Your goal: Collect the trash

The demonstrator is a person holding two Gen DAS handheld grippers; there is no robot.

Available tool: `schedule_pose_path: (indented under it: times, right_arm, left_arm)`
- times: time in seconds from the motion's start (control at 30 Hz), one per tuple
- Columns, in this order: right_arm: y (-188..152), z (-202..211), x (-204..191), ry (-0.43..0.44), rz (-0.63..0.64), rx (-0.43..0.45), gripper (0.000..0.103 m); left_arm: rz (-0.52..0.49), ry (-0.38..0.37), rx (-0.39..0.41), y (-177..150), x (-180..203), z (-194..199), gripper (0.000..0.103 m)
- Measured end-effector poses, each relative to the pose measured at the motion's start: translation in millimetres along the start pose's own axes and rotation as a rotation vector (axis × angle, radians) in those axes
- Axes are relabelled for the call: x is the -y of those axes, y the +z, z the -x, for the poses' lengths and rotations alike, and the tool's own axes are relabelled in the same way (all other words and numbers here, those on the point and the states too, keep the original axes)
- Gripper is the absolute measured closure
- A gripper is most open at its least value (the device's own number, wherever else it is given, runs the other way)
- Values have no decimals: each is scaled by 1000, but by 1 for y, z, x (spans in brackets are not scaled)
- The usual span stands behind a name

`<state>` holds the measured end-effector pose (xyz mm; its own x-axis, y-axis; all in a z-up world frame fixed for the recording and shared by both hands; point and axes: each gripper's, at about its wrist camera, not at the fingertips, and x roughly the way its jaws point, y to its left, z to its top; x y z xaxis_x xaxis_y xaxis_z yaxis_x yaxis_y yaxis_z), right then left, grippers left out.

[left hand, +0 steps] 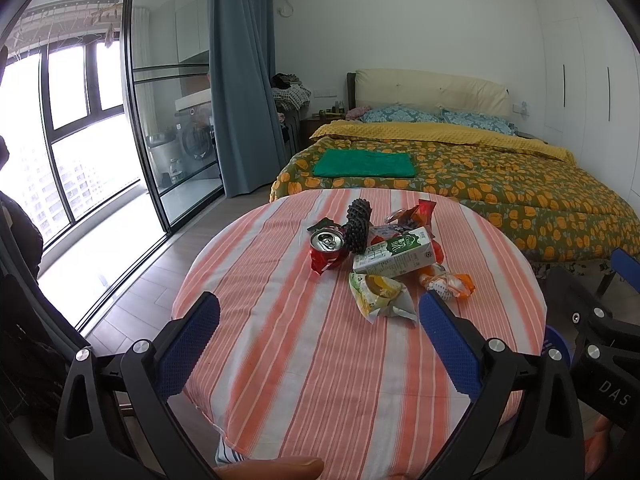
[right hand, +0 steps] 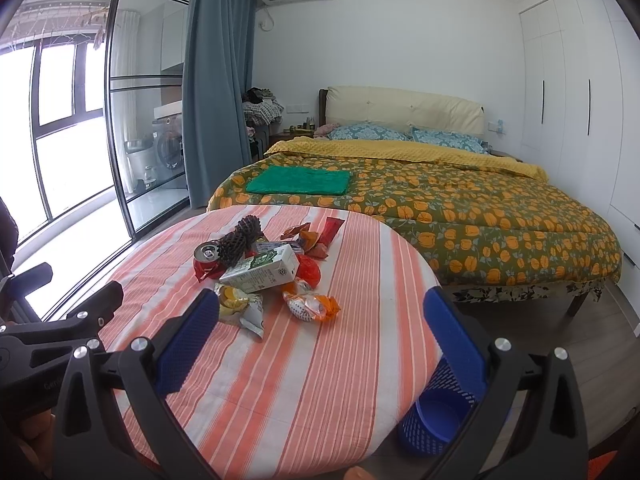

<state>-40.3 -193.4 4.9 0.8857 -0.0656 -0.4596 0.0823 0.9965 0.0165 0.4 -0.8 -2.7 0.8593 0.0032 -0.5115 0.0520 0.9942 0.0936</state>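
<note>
A pile of trash lies on the round table with the striped cloth (left hand: 320, 360) (right hand: 320, 360). It holds a red can (left hand: 327, 249) (right hand: 207, 259), a black foam net sleeve (left hand: 358, 224) (right hand: 240, 240), a green and white milk carton (left hand: 394, 258) (right hand: 262, 274), a yellow-green wrapper (left hand: 380, 294) (right hand: 240, 308), an orange wrapper (left hand: 450, 284) (right hand: 314, 306) and red wrappers (left hand: 418, 212) (right hand: 316, 238). My left gripper (left hand: 320, 312) is open and empty, short of the pile. My right gripper (right hand: 322, 308) is open and empty, near the wrappers. A blue mesh bin (right hand: 436, 416) stands on the floor right of the table.
A bed (left hand: 480, 184) (right hand: 440, 208) with a flowered quilt and a folded green cloth (left hand: 366, 163) (right hand: 300, 181) stands right behind the table. Glass sliding doors (left hand: 168, 120) and a blue curtain (right hand: 216, 80) are at the left. A white wardrobe (right hand: 568, 100) fills the right wall.
</note>
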Motion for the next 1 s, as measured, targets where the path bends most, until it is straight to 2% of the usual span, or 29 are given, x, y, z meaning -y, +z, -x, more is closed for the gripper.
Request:
schedule_pose_path:
  times: [1.0]
  right_arm:
    - [-1, 0, 3, 0, -4, 2, 4]
  left_arm:
    - [0, 0, -4, -3, 2, 0, 4]
